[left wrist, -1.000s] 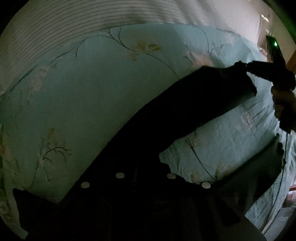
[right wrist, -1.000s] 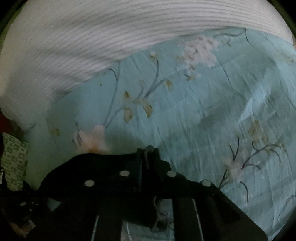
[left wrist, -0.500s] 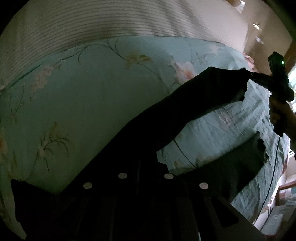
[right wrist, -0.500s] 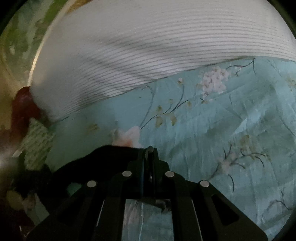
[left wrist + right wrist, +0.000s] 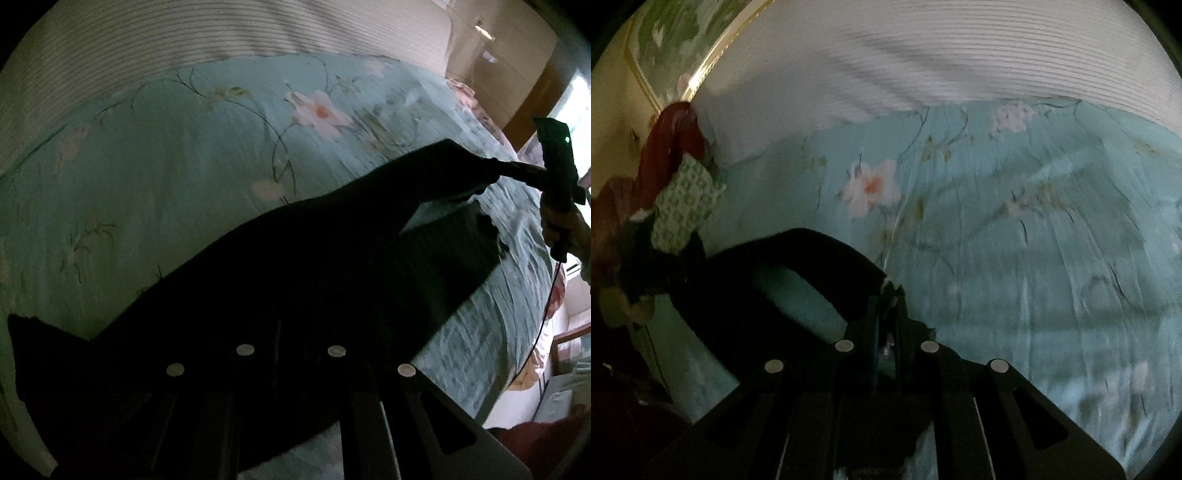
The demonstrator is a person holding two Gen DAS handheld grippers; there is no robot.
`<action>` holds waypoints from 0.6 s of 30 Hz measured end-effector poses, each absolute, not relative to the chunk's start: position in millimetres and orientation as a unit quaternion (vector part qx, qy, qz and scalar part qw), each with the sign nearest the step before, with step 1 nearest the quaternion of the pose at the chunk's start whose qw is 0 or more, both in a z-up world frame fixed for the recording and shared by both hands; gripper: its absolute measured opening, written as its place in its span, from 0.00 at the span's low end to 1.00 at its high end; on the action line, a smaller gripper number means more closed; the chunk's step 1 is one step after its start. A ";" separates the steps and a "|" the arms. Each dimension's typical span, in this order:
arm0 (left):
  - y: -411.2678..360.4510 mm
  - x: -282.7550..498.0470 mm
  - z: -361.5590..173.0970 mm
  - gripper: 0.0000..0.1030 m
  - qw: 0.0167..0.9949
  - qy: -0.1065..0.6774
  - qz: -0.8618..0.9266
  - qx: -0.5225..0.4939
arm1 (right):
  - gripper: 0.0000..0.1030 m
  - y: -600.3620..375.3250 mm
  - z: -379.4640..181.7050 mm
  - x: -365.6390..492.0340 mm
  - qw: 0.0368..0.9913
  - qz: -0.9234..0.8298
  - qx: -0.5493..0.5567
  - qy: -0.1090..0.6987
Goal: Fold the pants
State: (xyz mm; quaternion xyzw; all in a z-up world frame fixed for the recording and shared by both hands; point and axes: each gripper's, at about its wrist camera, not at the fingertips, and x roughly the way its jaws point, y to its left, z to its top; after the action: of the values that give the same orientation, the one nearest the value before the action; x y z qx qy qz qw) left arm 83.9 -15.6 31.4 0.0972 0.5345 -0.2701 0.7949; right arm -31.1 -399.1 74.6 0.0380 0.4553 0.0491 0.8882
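Note:
Black pants [image 5: 295, 266] lie across a light blue floral bedsheet [image 5: 166, 166]. My left gripper [image 5: 291, 332] is shut on the pants near one end; the dark cloth hides its fingertips. My right gripper [image 5: 886, 299] is shut on the hem of one pant leg [image 5: 798, 254] and holds it lifted above the sheet. In the left wrist view the right gripper [image 5: 495, 171] shows at the far right, stretching that leg over the other leg [image 5: 454, 251], which lies flat on the bed.
A white ribbed blanket [image 5: 923, 59] lies along the far side of the bed. A green patterned pillow [image 5: 683, 199] and a dark red cloth [image 5: 665, 144] sit at the left. The bed edge and a wooden chair [image 5: 569, 343] show at the right.
My right gripper has carried the lifted pant leg toward the other leg, so the gap of sheet between the two legs has closed. Both grippers stay shut on the pants.

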 end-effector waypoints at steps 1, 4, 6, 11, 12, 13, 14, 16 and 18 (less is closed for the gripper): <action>-14.1 77.0 31.3 0.06 0.794 0.535 -0.272 0.099 | 0.07 -396.4 74.9 -41.0 0.887 0.047 0.032 0.458; -12.3 61.4 28.7 0.06 0.788 0.536 -0.279 0.113 | 0.07 -389.7 71.3 -59.6 0.880 0.044 0.015 0.473; -10.8 53.3 25.4 0.06 0.787 0.535 -0.280 0.123 | 0.07 -384.9 65.9 -68.0 0.874 0.041 -0.001 0.485; -9.3 37.1 15.3 0.07 0.783 0.536 -0.281 0.142 | 0.07 -376.6 46.6 -82.3 0.852 0.028 -0.049 0.520; -8.2 35.8 13.5 0.07 0.782 0.538 -0.281 0.141 | 0.07 -376.5 45.0 -83.7 0.851 0.026 -0.053 0.522; -7.0 34.4 11.1 0.07 0.781 0.540 -0.281 0.141 | 0.07 -376.3 42.0 -85.5 0.848 0.023 -0.060 0.527; -6.2 33.3 8.6 0.07 0.780 0.541 -0.281 0.142 | 0.07 -376.3 40.0 -86.7 0.846 0.021 -0.065 0.529; -5.8 32.0 3.3 0.07 0.777 0.544 -0.280 0.145 | 0.07 -377.0 34.5 -88.6 0.839 0.017 -0.073 0.539; -6.8 30.0 -3.1 0.07 0.774 0.549 -0.278 0.151 | 0.07 -375.9 28.8 -90.2 0.831 0.015 -0.084 0.549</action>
State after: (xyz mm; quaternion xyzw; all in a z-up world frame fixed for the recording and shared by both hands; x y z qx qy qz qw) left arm 30.0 -6.8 -3.1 0.1505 0.5491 -0.2775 0.7739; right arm -90.2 -375.9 28.8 -0.0836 0.5490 0.0150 0.8315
